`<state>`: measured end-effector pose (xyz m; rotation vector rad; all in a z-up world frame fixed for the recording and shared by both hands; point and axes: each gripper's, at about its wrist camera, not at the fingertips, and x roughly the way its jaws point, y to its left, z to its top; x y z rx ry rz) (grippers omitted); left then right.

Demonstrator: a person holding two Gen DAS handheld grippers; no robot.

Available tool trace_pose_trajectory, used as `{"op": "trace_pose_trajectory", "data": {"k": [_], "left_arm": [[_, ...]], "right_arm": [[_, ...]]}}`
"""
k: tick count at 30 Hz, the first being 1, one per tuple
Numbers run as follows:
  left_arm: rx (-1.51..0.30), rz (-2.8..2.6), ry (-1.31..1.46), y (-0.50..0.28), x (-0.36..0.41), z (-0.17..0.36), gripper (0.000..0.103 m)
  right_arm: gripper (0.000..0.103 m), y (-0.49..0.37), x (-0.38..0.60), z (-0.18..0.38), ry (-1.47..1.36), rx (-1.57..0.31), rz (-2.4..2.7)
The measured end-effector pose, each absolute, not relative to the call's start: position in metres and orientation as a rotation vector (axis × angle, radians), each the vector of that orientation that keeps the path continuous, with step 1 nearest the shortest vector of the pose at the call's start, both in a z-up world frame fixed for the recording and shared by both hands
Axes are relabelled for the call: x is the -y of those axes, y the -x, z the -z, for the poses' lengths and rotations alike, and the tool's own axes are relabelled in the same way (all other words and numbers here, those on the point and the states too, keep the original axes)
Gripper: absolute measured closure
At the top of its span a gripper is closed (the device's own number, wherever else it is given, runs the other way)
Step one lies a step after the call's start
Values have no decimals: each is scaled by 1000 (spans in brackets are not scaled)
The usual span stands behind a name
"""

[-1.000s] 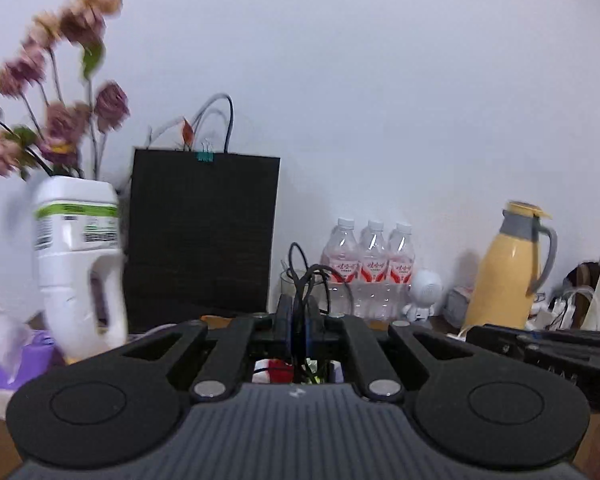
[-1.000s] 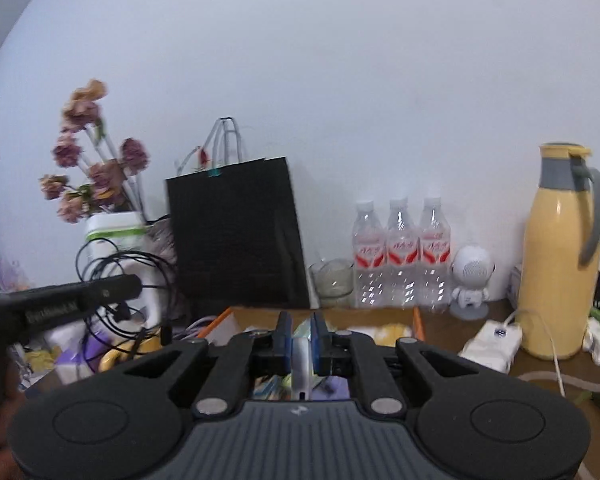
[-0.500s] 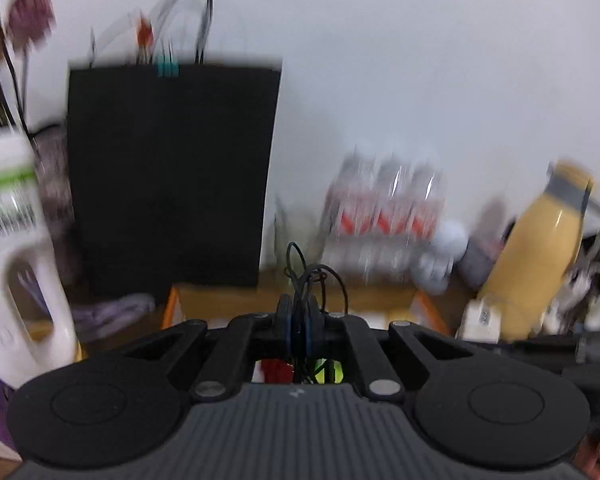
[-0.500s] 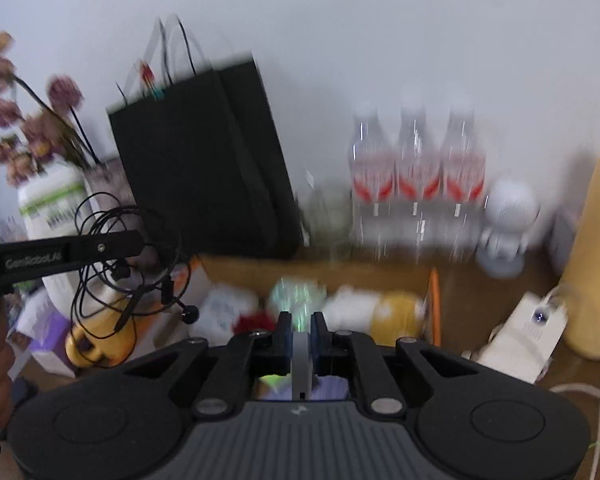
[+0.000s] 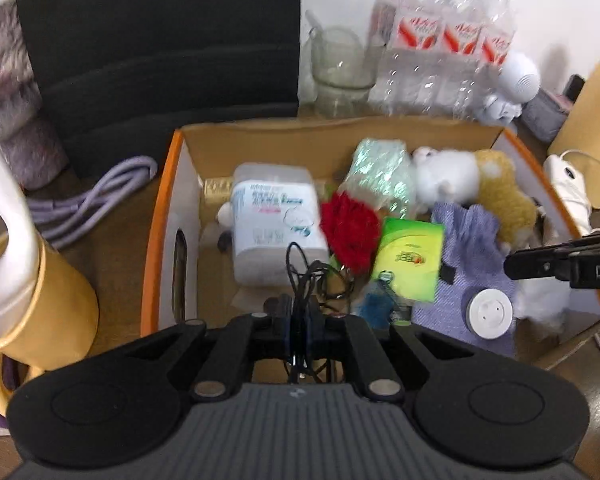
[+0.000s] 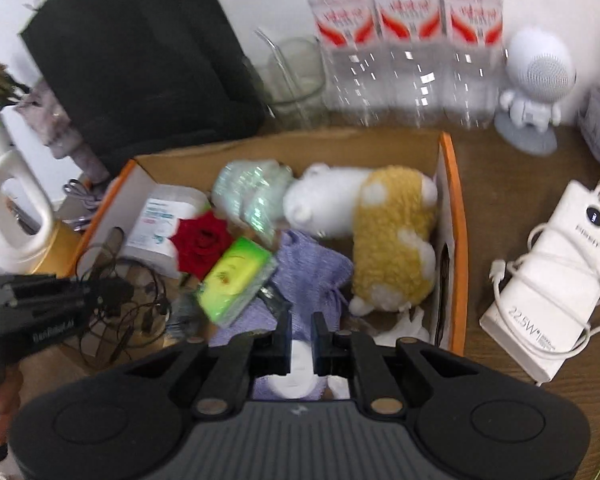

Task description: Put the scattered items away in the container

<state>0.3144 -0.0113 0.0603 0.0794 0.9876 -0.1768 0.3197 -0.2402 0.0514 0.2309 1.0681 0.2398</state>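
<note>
Your left gripper (image 5: pixel 296 326) has its fingers clamped on a tangle of black earphone cable (image 5: pixel 300 276). The cable is pinched right between the pads: loops stick up past the tips, and strands hang below toward the camera. The tangle sits over the near-left part of the cardboard box (image 5: pixel 168 216), just in front of the white wipes pack (image 5: pixel 276 224).

Your right gripper (image 6: pixel 301 334) has its fingers closed on a white round disc (image 6: pixel 298 368), held edge-on. Only its thin rim shows between the pads, and the rest bulges out behind them. It hangs over the box's near-right area, above the purple cloth (image 6: pixel 308 268).

View differences:
- The left wrist view shows the disc face-on (image 5: pixel 491 312), flat and circular with two small marks, at the tip of the right gripper's black fingers (image 5: pixel 540 266). You can't read that shape from the right wrist view.
- The right wrist view shows the cable spread as wide loops (image 6: pixel 128 300) hanging under the left gripper's body (image 6: pixel 52 300), plus your hand (image 6: pixel 0 404) on the grip. The left wrist view only shows a thin vertical bundle.
- The right wrist view also shows a white power bank (image 6: pixel 556 288) on the bench, right of the box.

Orientation: the cable bundle runs roughly vertical through the left fingers. The disc has no long axis, and its flat faces lie against the pads.

Already in the box are a red rose (image 5: pixel 350 232), a green pack (image 5: pixel 410 264) and a yellow-white plush (image 6: pixel 380 232).
</note>
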Motion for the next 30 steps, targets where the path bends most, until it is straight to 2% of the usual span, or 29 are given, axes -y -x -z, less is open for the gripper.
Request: {"op": "trace_pose_trajectory", "data": {"k": [1,3,4,5,7,8,9,11,12,13,16,19,25,30], "left_arm": [[-1004,174,-79,-317,11,-58,94],[-1049,183,-74,-325,11,-55,85],[-1070,189,-74,-327,11,-54,70],[-1092,198,-77,-328,11,-55,50],[-1110,193,-91,-328,11,-61,28],[-1115,194,-92,-327,9,-66,22],[-1125,193,-91,-327,7,-70,19],[-1141,182,-80,-329,4,-77,6],[-1145,171,-73,-329,2,-81,1],[-1143,164,-71,-328,1,-85,0],[-1135,139,-77,-322,0,-97,0],[-1131,109,-62,-315,0,-104,0],[-1089,31,-48,-298,4,-112,0],[-936,-39,5,-279,4,-119,0]], "right_arm": [[94,-324,240,-49,-237,-1090,-238],[91,-330,238,-45,-233,-1128,-230],[91,-332,236,-45,-219,-1139,-214],[90,-333,235,-47,-197,-1144,-199],[86,-333,233,-52,-170,-1145,-181],[78,-331,234,-57,-165,-1144,-178],[73,-330,234,-61,-160,-1143,-174],[50,-327,234,-69,-141,-1144,-165],[45,-326,234,-72,-133,-1148,-161],[39,-324,234,-74,-127,-1155,-156],[35,-320,235,-78,-118,-1180,-135],[25,-313,235,-81,-121,-1189,-110],[24,-296,230,-91,-129,-1150,-69],[20,-271,220,-105,-127,-984,-47]]}}
